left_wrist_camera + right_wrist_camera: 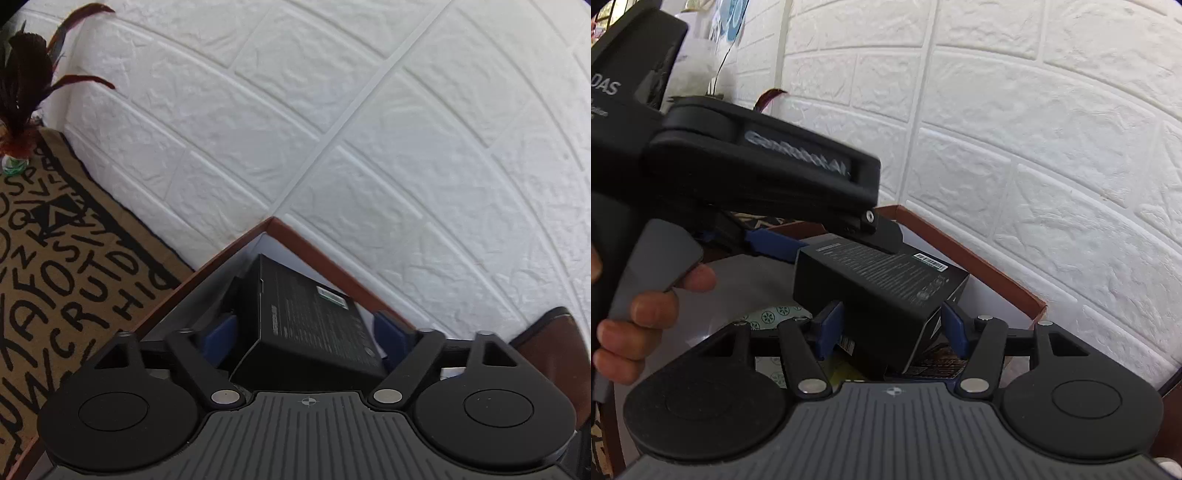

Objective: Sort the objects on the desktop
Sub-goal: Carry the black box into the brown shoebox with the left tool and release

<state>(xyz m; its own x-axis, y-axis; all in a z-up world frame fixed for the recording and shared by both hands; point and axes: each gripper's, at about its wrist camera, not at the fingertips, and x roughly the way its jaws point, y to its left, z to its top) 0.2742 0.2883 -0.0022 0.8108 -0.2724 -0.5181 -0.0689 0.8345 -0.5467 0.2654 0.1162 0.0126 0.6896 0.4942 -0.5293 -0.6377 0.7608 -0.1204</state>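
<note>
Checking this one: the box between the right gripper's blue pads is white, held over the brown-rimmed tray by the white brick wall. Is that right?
Not quite. The box is black, not white, with fine print and a barcode label; the right wrist view shows it. It does sit between the right gripper's blue pads, over the brown-rimmed tray by the white brick wall.

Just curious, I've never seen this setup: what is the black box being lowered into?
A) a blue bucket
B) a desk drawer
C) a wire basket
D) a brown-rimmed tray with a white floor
D: the black box sits over a tray with a brown rim and white inside.
</note>
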